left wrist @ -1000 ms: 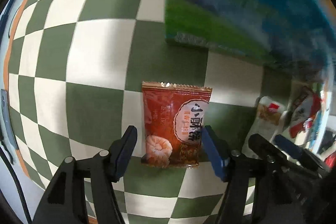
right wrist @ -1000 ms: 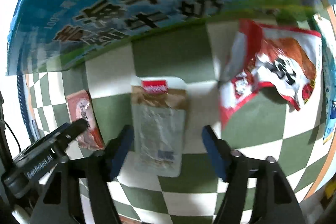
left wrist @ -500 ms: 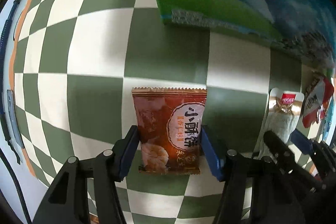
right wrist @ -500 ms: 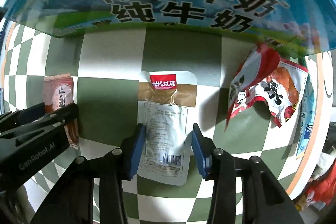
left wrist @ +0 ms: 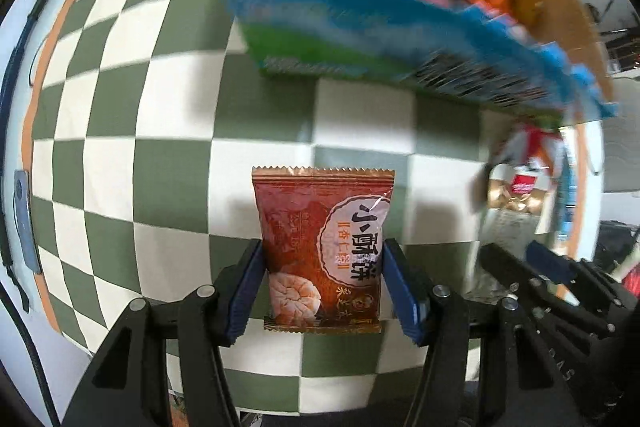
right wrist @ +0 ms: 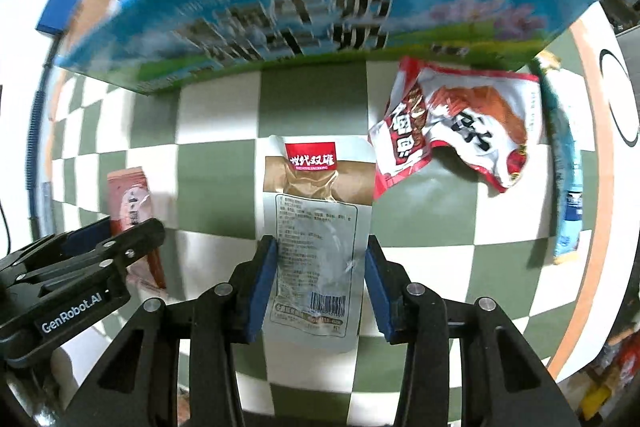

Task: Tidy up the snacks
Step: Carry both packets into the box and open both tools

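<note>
1. The left tool (left wrist: 322, 285) is clamped on the red biscuit packet (left wrist: 322, 247). Its blue pads (left wrist: 246, 291) press both long edges of the packet's lower half, well short of full opening. The packet hangs clear above the checkered counter (left wrist: 160, 107).
2. Handling judgement: the red biscuit packet is light, its foil slick, its contents probably brittle. A side grip across the lower half suits it; hard squeezing risks crushing.
3. The right tool (right wrist: 320, 293) is clamped on the pale vacuum pouch (right wrist: 318, 227), pads on both side edges of its lower half, jaws partly closed.
4. Handling judgement: the pale vacuum pouch is thin, limp and smooth. It may sag or slip, so an edge grip near the middle is sound.
5. The blue milk carton box (right wrist: 280, 7) stands just beyond, open-topped with snacks visible inside. A red-and-white snack bag (right wrist: 460, 123) lies on the counter to the right.
</note>
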### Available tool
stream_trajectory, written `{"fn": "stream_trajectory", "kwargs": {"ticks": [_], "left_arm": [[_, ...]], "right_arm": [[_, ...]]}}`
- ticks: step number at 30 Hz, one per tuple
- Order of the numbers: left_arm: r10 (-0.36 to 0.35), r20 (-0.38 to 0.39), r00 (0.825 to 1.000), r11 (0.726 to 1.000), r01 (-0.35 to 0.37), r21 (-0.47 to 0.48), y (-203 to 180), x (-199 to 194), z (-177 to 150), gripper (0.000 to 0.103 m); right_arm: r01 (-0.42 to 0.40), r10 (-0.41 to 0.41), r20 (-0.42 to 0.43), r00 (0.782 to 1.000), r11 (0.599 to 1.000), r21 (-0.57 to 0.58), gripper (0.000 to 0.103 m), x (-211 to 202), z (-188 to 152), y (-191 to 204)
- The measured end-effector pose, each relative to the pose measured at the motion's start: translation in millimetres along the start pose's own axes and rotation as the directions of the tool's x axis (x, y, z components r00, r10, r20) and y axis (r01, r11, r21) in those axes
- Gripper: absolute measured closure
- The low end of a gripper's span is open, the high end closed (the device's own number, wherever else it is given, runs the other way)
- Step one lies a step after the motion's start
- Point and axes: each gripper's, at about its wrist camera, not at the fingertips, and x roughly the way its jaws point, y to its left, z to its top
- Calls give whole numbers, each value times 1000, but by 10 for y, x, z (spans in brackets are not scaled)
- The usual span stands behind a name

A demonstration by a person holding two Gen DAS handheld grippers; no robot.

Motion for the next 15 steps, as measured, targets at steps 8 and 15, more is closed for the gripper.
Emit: {"fn": "stream_trajectory", "kwargs": {"ticks": [8, 15], "left_arm": [[-86, 131, 988, 993, 75, 87, -415, -903, 160, 47], [-157, 142, 977, 979, 135, 152, -1017, -974, 756, 47]], "right_arm": [[-112, 110, 114, 987, 994, 10, 57, -1071, 147, 135], [-146, 138, 231, 963, 989, 21, 57, -1619, 623, 121]]}}
